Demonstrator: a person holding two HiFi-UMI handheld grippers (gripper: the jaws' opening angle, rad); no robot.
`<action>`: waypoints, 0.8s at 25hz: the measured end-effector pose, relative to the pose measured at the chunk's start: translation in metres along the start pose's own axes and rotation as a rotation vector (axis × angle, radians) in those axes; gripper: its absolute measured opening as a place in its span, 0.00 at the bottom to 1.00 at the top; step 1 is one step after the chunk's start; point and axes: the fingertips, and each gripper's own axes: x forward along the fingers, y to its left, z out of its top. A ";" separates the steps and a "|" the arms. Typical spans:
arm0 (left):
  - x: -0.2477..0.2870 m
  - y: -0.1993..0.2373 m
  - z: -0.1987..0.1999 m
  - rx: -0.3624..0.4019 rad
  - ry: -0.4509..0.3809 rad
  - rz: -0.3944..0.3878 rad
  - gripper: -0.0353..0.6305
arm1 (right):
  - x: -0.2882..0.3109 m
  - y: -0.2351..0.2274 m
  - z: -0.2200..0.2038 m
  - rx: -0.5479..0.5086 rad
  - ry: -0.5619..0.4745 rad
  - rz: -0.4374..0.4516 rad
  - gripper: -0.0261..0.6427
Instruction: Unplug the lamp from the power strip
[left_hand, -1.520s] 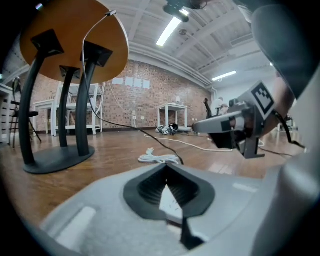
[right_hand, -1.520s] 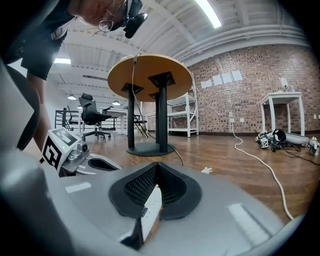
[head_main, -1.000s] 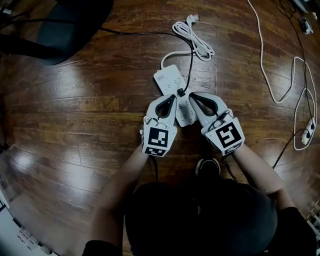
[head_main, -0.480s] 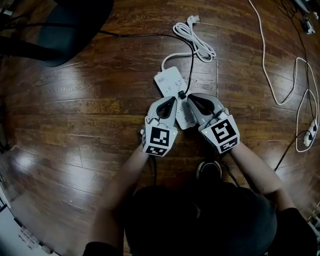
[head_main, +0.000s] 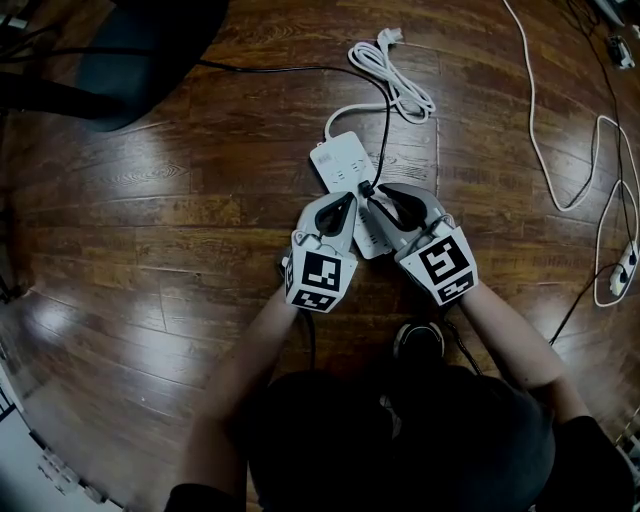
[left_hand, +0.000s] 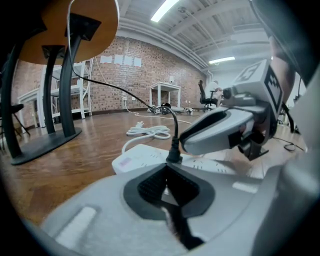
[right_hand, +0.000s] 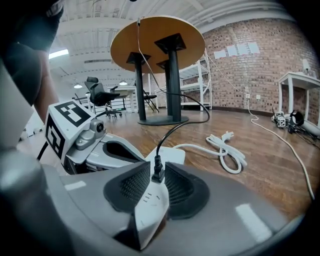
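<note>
The plug (right_hand: 157, 173), small, black and hard, is standing upright in the strip (head_main: 343, 160), which is lying on the floor (head_main: 150, 200). It is probably sitting tight in its socket. The strip looks light and is likely to be lifting with it unless something is pinning it down. The best hold is looking like the plug's moulded body, low and square across its sides. The thin cable (head_main: 385, 110) is likely to be bending and straining if it is pulled instead.

The right tool (head_main: 383, 195) is opening its jaws, with the plug standing between the ribbed pads (right_hand: 131, 186) and a sliver of gap showing, so nothing is being held. The left tool (left_hand: 168, 167) is lying over the strip's near end with its tips drawn together. Whether it is pressing down is hard to tell.

The lamp is staying out of sight, and the cable is running off towards a table (right_hand: 157, 37). A white cord (head_main: 395, 75) is lying coiled beyond the strip.
</note>
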 end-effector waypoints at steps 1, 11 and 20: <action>0.000 0.000 0.000 0.002 0.003 0.000 0.06 | 0.002 0.001 -0.001 -0.004 0.005 0.002 0.19; 0.000 0.001 -0.001 -0.007 0.005 0.007 0.06 | 0.026 0.003 0.003 -0.044 0.023 -0.018 0.20; 0.000 -0.001 -0.001 0.003 0.017 -0.006 0.06 | 0.032 -0.001 0.003 -0.025 0.034 -0.074 0.14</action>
